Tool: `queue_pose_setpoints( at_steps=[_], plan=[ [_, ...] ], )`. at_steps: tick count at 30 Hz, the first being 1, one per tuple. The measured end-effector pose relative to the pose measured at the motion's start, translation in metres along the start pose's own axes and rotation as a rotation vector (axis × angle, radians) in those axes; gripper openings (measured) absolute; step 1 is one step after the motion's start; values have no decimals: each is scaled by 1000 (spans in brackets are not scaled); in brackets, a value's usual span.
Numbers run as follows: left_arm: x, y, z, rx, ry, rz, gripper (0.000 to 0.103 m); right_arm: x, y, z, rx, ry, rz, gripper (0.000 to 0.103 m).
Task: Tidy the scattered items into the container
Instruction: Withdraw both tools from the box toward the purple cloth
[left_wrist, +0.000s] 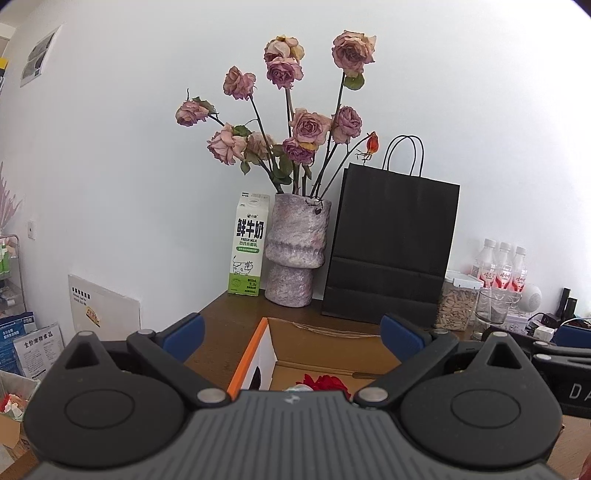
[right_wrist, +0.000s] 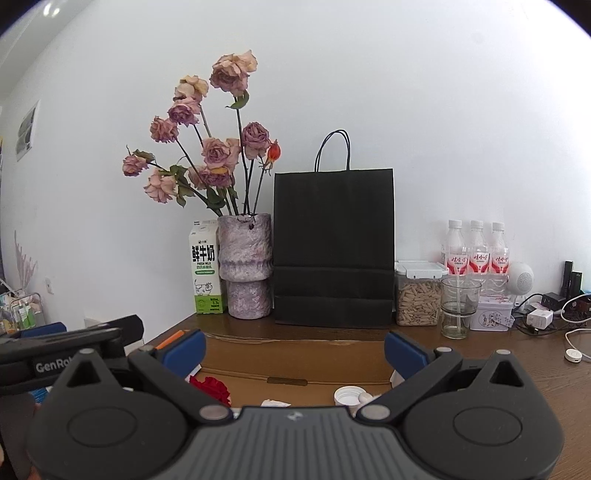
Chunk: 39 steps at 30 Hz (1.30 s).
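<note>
Cardboard box (left_wrist: 332, 343) holds a red flower (left_wrist: 327, 382); above it both the left gripper (left_wrist: 291, 334) and right gripper (right_wrist: 295, 349) hang spread, empty.

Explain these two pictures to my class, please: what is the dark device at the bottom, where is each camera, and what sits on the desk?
Each picture comes from a camera mounted on a hand-held gripper, looking forward along its two blue-padded fingers. A person holds one in each hand. The left gripper and the right gripper are both open and hold nothing. Below them is a cardboard box with a red flower inside. Behind it stand a milk carton, a vase of dried roses and a black paper bag.
</note>
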<state>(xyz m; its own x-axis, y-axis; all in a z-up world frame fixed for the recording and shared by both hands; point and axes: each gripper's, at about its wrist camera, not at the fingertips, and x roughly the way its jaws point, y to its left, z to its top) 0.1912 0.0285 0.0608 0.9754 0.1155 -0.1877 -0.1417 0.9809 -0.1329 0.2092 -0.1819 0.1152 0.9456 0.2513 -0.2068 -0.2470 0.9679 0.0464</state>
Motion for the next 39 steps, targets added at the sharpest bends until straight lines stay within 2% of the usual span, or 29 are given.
queue_pose_setpoints(
  at_steps=[6,11,19,32,39],
  plan=[
    [-20,-3,5,16,0,-3,103,-25,0,4,-10,-8,4,103],
    [-33,1,5,21,41,-29,103,-45,-1,3,-23,-2,10,103],
    [-59,12,0,28,55,-15,103,-77,-3,-10,-54,32,23,103],
    [-95,38,-23,56,102,-2,103,-112,-23,-64,-94,177,-38,103],
    [-107,55,-41,64,150,25,103,-127,-46,-87,-65,234,-91,103]
  ],
)
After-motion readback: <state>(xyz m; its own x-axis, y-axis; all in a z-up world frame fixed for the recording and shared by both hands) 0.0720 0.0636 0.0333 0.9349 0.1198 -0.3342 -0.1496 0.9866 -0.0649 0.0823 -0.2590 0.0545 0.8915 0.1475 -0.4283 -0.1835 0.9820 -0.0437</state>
